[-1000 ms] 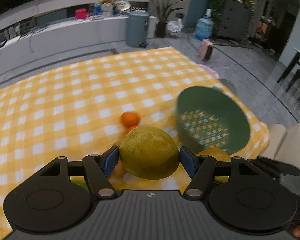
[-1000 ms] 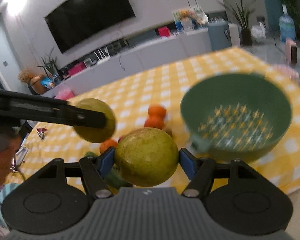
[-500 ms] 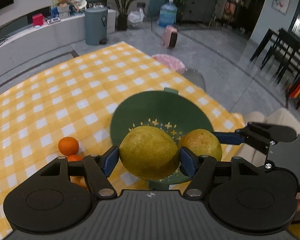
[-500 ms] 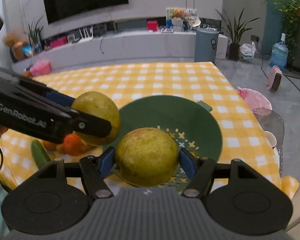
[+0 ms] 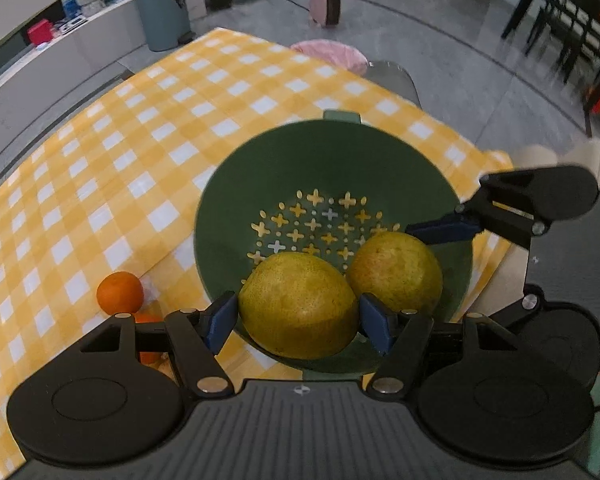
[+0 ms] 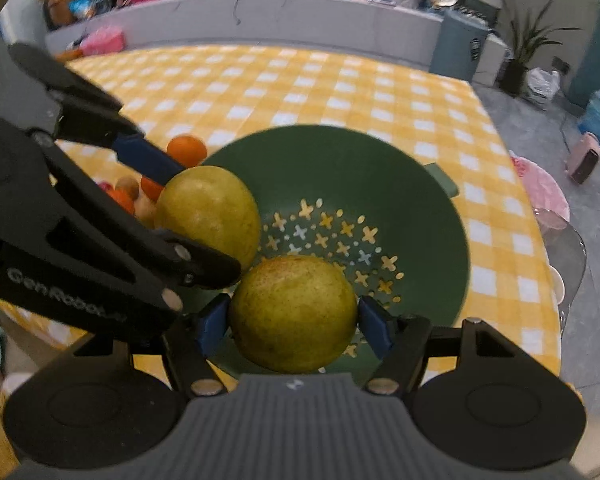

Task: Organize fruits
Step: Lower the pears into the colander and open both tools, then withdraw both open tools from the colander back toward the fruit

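Colander, dark green with cross-shaped holes in its bottom, sits on yellow-and-white checked tablecloth near the table's corner. Both grippers point down into it, each clamped on a yellow-green pear-like fruit.

Left gripper: blue pads pressed on both sides of left fruit, jaws held wide by the fruit's width. Fruit is over the near rim and inner wall of the colander; cannot tell if it touches the wall.

Right gripper: same grip, blue pads against both sides of right fruit, jaws partly spread around it. Fruit is over the near inner slope of the colander, contact with the surface unclear.

Left-wrist view shows the two fruits side by side, touching or nearly so, with the right gripper's blue finger reaching in from the right. Right-wrist view shows the left gripper coming in from the left with its fruit over the colander's left inner wall.

Tangerines lie on the cloth just left of the colander, outside it; a few more small fruits are partly hidden behind the left gripper in the right-wrist view.

Background: grey bin, pink stool, low white counter.
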`<state>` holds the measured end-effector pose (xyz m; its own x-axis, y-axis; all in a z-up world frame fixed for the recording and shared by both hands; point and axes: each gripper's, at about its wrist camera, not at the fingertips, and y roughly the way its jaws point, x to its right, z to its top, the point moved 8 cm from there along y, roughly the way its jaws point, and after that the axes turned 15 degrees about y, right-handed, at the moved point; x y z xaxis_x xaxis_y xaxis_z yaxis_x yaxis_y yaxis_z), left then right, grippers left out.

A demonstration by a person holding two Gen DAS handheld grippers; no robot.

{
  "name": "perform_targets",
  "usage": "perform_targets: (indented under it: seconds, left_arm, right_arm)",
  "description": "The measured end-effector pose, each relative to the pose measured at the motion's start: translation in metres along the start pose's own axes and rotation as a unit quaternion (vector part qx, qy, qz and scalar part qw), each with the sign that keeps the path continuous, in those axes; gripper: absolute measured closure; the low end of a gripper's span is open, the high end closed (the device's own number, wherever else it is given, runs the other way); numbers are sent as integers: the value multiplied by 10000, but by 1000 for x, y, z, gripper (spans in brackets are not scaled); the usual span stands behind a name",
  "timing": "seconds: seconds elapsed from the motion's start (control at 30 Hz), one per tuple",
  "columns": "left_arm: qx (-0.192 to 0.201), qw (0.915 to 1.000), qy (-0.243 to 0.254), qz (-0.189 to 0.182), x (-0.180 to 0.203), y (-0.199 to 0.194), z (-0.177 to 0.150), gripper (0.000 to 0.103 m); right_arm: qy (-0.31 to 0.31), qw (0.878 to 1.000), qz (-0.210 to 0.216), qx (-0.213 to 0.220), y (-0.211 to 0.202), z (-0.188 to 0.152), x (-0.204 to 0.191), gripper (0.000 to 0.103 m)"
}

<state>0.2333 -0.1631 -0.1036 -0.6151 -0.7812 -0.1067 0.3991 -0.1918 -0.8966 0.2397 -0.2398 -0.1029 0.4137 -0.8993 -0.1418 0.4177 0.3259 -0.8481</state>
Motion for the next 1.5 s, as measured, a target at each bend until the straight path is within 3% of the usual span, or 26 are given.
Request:
perform_targets:
  seconds: [0.33, 0.5, 0.77, 0.97, 1.17, 1.5]
  left_arm:
    - [-389, 9987, 300, -157, 0, 29, -1, 27]
    - [-495, 9973, 462, -269, 4, 36, 1, 26]
    - [-490, 9980, 237, -327, 1, 38, 0, 26]
    - [-280, 9991, 135, -276, 0, 30, 1, 23]
    - [6, 9998, 87, -156, -1, 8, 7, 23]
    - [489, 9980, 160, 373, -3, -51, -2, 23]
  right_arm:
    - [11, 9986, 112, -520, 18, -6, 10, 37]
    - [-201, 9981, -26, -576, 20, -9, 10, 36]
    - [-283, 9981, -79, -542, 14, -7, 15, 38]
    - [-275, 9980, -105, -567, 6, -3, 18, 37]
    - [-293, 9984, -179, -442, -4, 1, 17, 29]
    - [-12, 9988, -389, 294, -44, 11, 3, 18]
